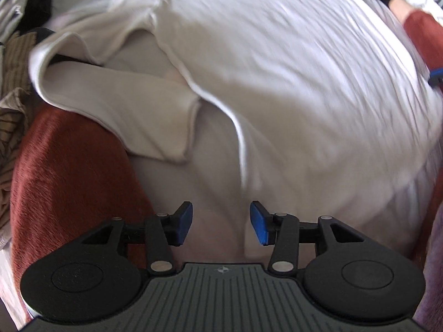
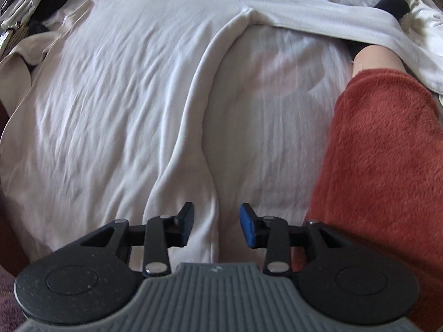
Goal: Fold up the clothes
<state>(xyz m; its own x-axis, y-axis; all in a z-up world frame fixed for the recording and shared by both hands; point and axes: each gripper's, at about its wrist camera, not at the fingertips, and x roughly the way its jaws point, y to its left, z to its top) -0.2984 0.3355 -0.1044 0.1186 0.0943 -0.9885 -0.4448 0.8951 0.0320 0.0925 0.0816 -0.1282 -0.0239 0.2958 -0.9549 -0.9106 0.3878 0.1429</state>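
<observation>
A white long-sleeved shirt (image 1: 277, 63) lies spread flat on a pale sheet (image 1: 210, 193). In the left wrist view its cream sleeve (image 1: 116, 96) lies folded at the left, and its hem edge (image 1: 241, 132) runs down toward my left gripper (image 1: 221, 225), which is open and empty just short of the hem. In the right wrist view the shirt (image 2: 110, 88) fills the left, and its side edge (image 2: 193, 110) runs down between the fingers of my right gripper (image 2: 216, 225), which is open with cloth between the pads.
The person's knees in rust fleece flank the shirt, one in the left wrist view (image 1: 69, 171) and one in the right wrist view (image 2: 387, 152). A pile of striped and dark clothes (image 1: 13, 83) lies far left. More white clothes (image 2: 360, 19) and a black sock (image 2: 393, 5) lie far right.
</observation>
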